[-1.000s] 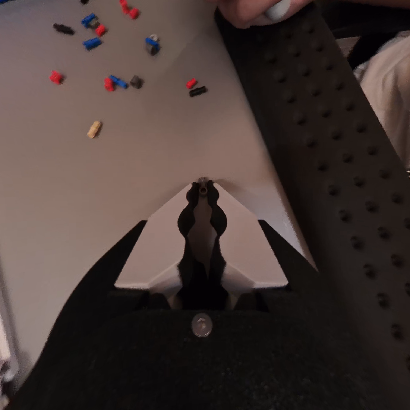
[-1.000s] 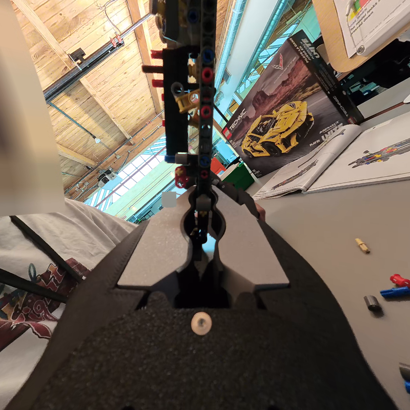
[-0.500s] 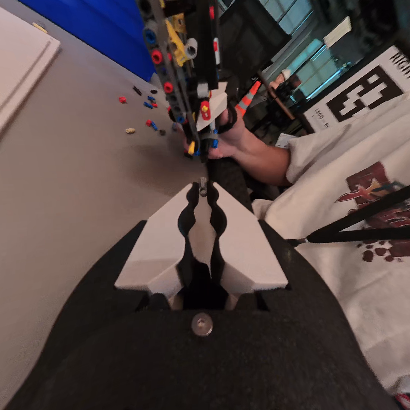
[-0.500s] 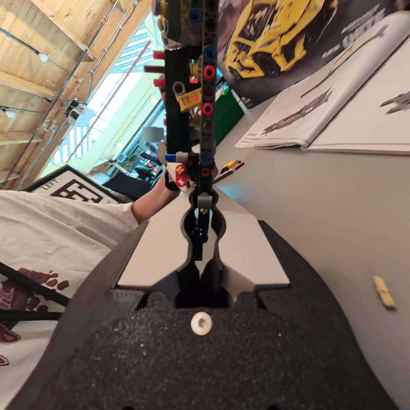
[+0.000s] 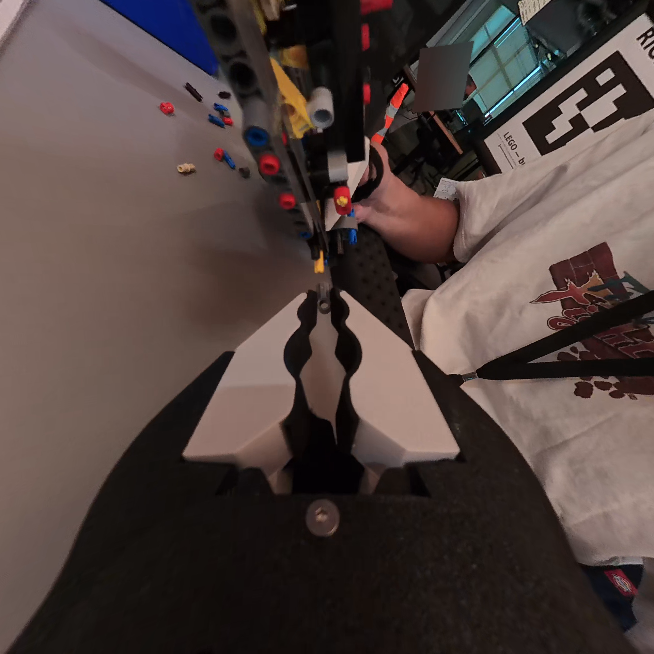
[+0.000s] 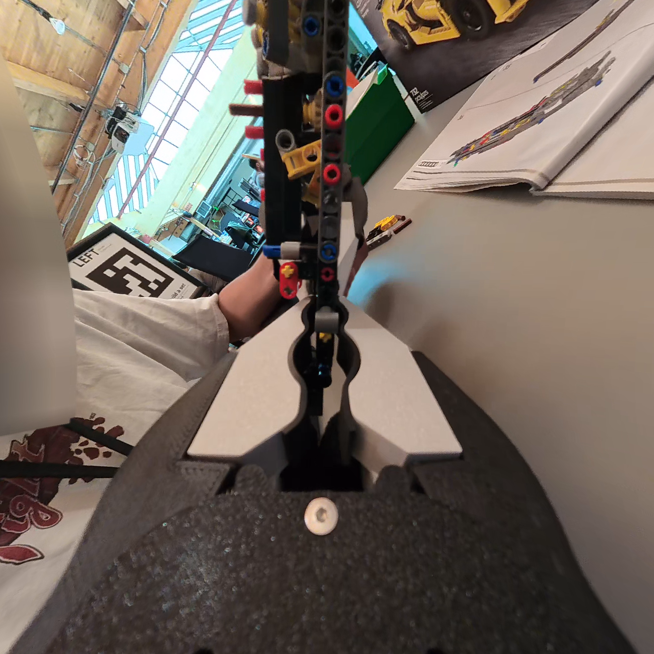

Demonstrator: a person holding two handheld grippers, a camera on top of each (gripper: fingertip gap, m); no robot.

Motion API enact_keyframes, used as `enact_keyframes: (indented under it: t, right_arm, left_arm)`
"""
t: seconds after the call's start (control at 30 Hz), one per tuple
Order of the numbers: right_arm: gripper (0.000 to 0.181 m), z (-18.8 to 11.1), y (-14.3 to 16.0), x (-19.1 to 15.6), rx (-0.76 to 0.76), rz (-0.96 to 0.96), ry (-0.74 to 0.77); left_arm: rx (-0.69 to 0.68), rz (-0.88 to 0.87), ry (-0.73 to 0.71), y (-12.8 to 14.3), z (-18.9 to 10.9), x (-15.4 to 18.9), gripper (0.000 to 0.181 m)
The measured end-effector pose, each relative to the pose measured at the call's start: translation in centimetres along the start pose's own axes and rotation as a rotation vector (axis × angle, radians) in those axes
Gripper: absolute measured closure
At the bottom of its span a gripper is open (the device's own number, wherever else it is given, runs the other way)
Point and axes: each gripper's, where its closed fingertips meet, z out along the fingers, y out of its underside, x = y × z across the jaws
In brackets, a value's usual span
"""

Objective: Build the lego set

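My right gripper point(image 6: 325, 311) is shut on the lower end of a long lego assembly point(image 6: 332, 148), a dark beam studded with red and blue pins, with yellow and grey parts behind it. It stands up in front of the camera. My left gripper point(image 5: 323, 297) is shut on a small grey connector piece point(image 5: 323, 300) at its tips. The same assembly point(image 5: 283, 148) hangs just beyond the left gripper's tips, its lower end close above the grey piece. The right gripper's black body point(image 5: 368, 269) shows behind it.
Several loose red, blue, black and tan pins point(image 5: 219, 116) lie on the grey table point(image 5: 106, 283) far left. An open instruction booklet point(image 6: 552, 141), the set's box point(image 6: 442, 28) and a small part-built piece point(image 6: 385, 226) lie on the table. A person's forearm point(image 5: 407, 219) and white shirt are close by. Both grippers' tips are close together, under 4 cm apart.
My left gripper swung up from facing the table, then moved closer to the assembly with the grey piece. The right gripper tilted, bringing the assembly down toward the table.
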Motion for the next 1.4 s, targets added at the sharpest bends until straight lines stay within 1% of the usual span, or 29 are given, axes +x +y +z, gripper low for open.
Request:
enact_keyframes:
  t: [0.13,0.33,0.43,0.7,0.93,1.13,1.4]
  right_arm:
    - [0.175,0.1,0.4,0.0,-0.019,-0.018,0.014]
    - [0.175,0.5,1.3,0.0,-0.068,-0.023,0.014]
    - [0.175,0.7,1.6,0.0,-0.085,-0.034,0.021]
    - [0.175,0.7,1.6,0.1,-0.083,-0.033,0.025]
    - [0.175,0.2,0.7,-0.1,-0.027,-0.021,0.007]
    - [0.175,0.4,1.0,-0.3,-0.043,-0.051,0.015]
    - [0.175,0.4,1.0,0.0,-0.042,-0.063,0.039]
  left_arm:
    - [-0.007,0.006,-0.006,0.2,0.2,-0.2,0.175]
    - [0.019,0.002,0.005,-0.2,-0.5,-0.3,0.175]
    - [0.008,0.012,0.009,0.0,-0.4,-0.2,0.175]
    - [0.016,0.007,0.022,0.0,-0.1,-0.2,0.175]
    - [0.096,-0.009,0.044,-1.2,-0.1,-0.1,0.175]
    - [0.073,0.004,0.042,-0.9,-0.1,0.0,0.175]
    - [0.080,-0.007,0.023,-1.0,-0.1,-0.3,0.175]
